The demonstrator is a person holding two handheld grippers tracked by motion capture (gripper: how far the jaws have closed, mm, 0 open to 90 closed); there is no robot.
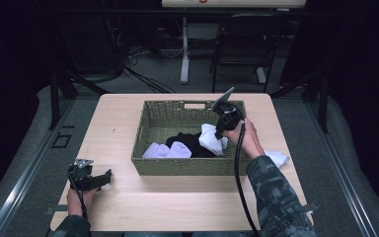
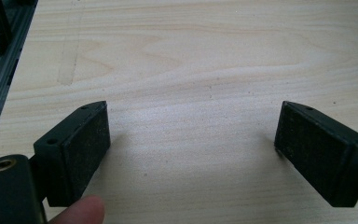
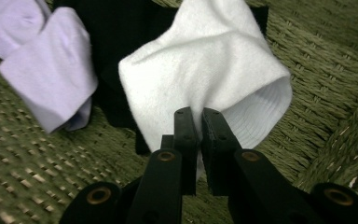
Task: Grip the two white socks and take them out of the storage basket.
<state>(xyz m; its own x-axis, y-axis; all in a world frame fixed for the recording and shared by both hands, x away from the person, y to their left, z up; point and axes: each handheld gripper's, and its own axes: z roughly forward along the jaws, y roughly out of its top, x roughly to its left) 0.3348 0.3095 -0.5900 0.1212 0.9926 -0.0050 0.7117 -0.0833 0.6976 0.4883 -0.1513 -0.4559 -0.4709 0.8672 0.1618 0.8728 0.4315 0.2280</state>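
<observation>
Right gripper sits over the right half of the woven basket, centre of the high view, jaws pointing down into it. In the right gripper view the right gripper has its jaws pinched together on a fold of the white sock; cloth shows in the thin slit between the pads. Sock hangs from the jaws, open cuff to the lower right, body bulging toward upper centre of the frame. In the high view the white sock is inside the basket, right of centre, just under the gripper.

Behind the sock lies a black garment, upper centre of the right gripper view, touching the sock's left edge. Pale lilac socks are at upper left, resting on the green basket weave beside the black cloth. In the high view the black garment is mid-basket and the pale socks are at its lower left.

Another white cloth lies on the bench outside the basket's right wall, partly behind the right forearm.

Left gripper rests at lower left of the high view on bare bench, well apart from the basket. In the left gripper view the left gripper has jaws wide apart, nothing between them but wood grain; a fingertip shows at the bottom left.
</observation>
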